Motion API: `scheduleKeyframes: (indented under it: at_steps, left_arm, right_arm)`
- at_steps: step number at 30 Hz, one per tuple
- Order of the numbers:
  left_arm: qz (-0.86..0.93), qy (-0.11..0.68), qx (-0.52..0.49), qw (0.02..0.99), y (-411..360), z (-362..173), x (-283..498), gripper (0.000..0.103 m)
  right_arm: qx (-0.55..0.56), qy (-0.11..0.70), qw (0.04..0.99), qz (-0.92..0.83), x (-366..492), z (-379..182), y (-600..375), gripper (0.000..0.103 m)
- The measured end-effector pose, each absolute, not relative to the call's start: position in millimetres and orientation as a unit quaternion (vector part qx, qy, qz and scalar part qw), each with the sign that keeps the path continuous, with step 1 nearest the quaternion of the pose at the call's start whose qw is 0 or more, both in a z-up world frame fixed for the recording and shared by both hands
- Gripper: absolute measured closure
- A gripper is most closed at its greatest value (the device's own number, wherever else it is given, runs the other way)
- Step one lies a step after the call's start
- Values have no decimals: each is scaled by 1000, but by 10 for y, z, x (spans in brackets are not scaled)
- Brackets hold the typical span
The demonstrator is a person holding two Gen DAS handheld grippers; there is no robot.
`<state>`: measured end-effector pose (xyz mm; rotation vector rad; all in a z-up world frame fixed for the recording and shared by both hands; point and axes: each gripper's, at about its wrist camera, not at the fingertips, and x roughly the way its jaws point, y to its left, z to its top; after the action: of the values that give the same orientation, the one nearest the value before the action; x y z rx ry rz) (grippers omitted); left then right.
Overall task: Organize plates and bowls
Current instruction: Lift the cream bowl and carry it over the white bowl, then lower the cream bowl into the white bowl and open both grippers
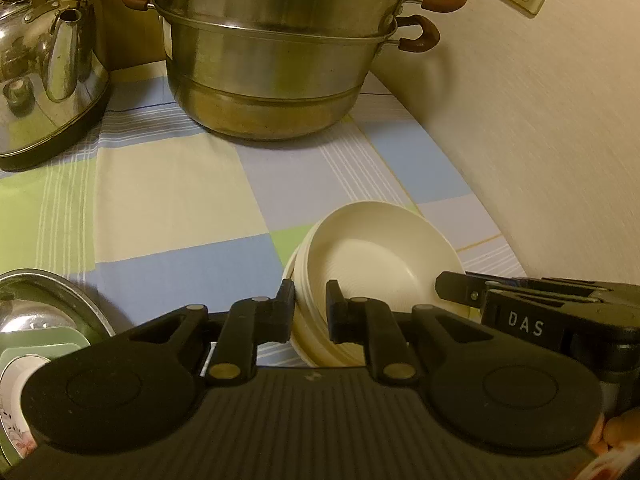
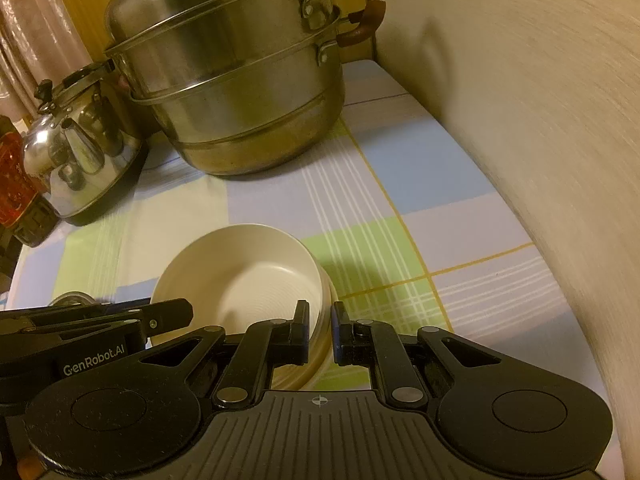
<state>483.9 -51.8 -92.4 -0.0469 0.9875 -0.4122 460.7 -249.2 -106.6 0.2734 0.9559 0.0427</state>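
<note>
Bowls (image 1: 372,256), cream, nested in a stack on checked cloth (image 1: 180,200) beside wall. Left gripper (image 1: 310,312) and right gripper (image 2: 321,330) each clamp opposite rims, likely sharing the load to move the stack level.

White letters "DAS" stand on the black body of the right tongs (image 1: 456,292), at the right edge of the left wrist view. "GenRobot.AI" stands on the left tongs (image 2: 188,312), lower left of the right wrist view.
</note>
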Motion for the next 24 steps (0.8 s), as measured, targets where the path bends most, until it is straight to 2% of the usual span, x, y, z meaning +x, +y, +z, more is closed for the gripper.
scheduleKeyframes:
  at_steps: [9,11,13,14,24]
  left_arm:
    - [-193,469,-22,862,-504,-910,4810,88]
    - [-192,461,-18,866,-500,-865,4781,87]
    - [-190,451,-15,872,-483,-792,4734,87]
    - [-190,444,-14,875,-474,-747,4700,87]
    - [-188,398,17,898,-389,-345,3968,86]
  right_arm:
    - [147,449,881,16,4600,-1076,-2508,89]
    - [159,435,886,11,4555,-1049,-2540,76]
    - [171,418,892,12,4500,-992,-2579,43]
    - [178,410,894,15,4466,-957,-2596,39]
    - [221,356,907,39,3819,-578,-2743,39]
